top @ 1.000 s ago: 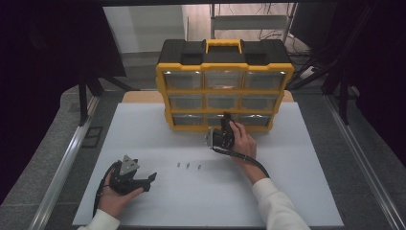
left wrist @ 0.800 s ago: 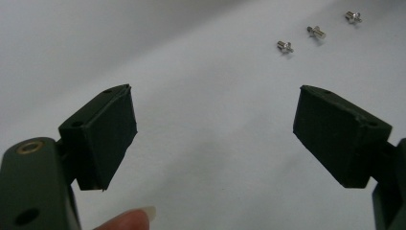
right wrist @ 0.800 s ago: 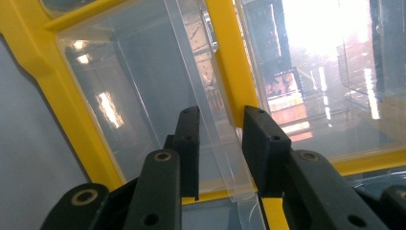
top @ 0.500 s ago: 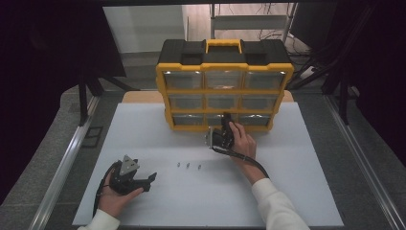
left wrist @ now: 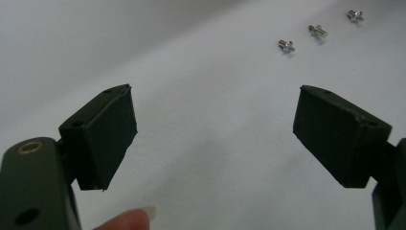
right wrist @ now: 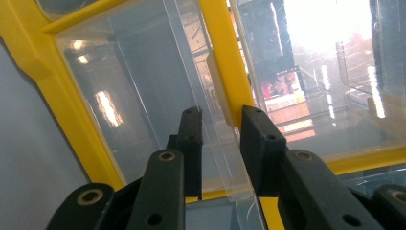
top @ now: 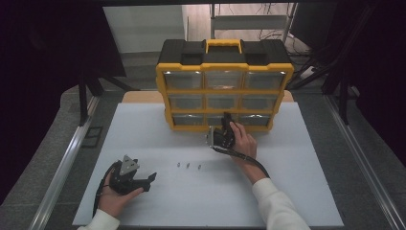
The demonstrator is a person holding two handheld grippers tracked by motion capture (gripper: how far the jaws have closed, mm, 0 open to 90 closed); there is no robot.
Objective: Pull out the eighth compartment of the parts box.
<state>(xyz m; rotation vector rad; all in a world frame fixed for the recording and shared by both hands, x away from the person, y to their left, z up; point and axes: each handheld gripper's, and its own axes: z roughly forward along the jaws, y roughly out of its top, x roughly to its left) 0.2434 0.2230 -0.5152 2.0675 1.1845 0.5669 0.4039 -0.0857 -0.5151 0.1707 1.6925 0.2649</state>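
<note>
Three small metal studs (left wrist: 286, 45) lie in row on white table (top: 297, 158), ahead and right of left gripper (left wrist: 213, 129). Left gripper jaws spread wide, nothing between them, hovering low over bare table; fingertip (left wrist: 136, 216) visible below its left jaw. Right gripper (right wrist: 220, 139) pushed against bottom row of yellow drawer cabinet (top: 224, 91). Its jaws stand narrowly apart, straddling clear plastic drawer tab (right wrist: 225, 158) beside yellow divider; whether they actually pinch tab cannot be told.
</note>
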